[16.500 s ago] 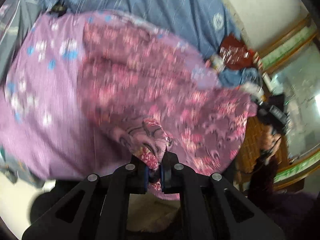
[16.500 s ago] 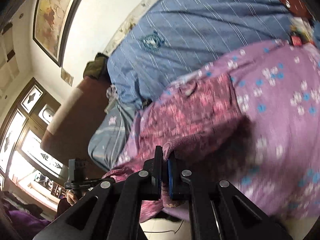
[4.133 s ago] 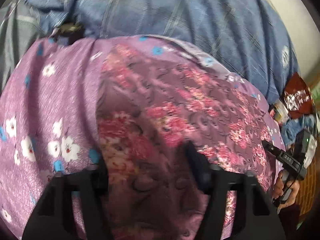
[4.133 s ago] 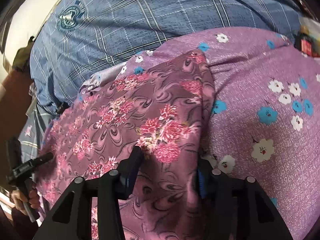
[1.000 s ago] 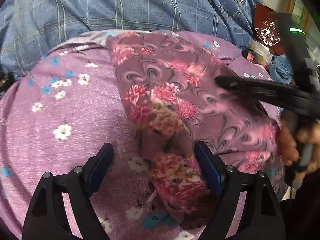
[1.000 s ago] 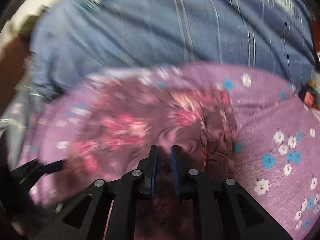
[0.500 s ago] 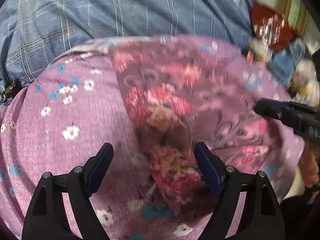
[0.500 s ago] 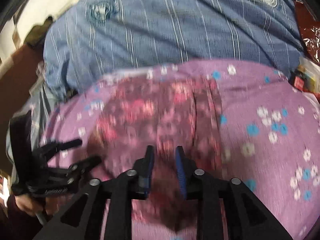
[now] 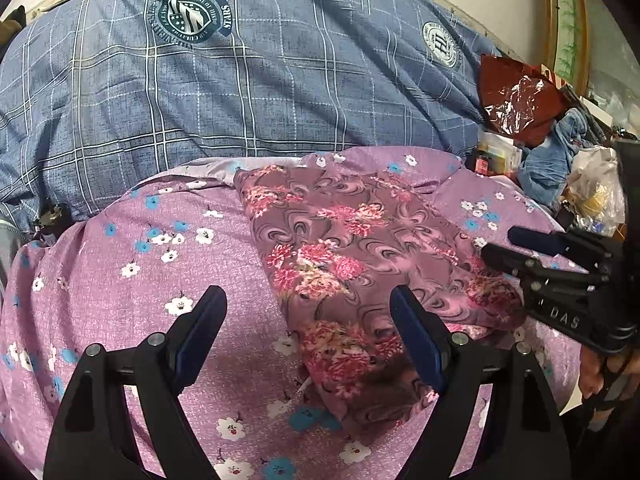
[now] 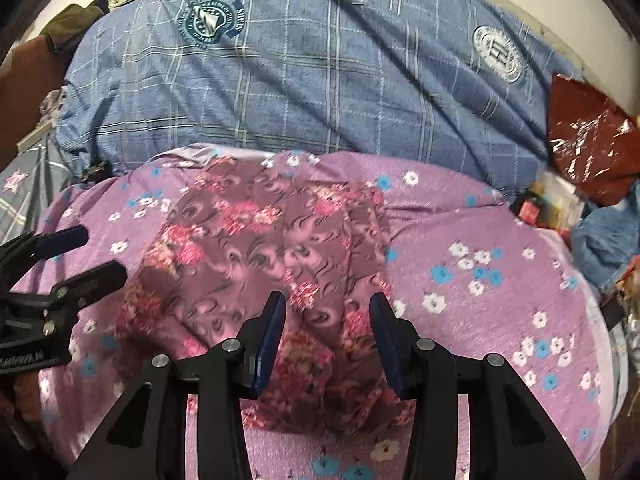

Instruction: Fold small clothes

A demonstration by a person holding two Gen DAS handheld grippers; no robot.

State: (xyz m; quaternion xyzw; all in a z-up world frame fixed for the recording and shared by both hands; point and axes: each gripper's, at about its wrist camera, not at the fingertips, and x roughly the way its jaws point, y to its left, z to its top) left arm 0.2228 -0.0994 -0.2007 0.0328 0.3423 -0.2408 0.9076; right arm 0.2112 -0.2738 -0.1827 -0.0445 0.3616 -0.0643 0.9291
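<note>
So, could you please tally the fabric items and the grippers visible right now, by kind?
Floral garment: 1
Purple flowered sheet: 1
Blue plaid quilt: 1
Grippers: 2, left gripper and right gripper, both open
Total: 5

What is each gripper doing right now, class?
Left gripper: open, holding nothing.
Right gripper: open, holding nothing, above the floral garment.
</note>
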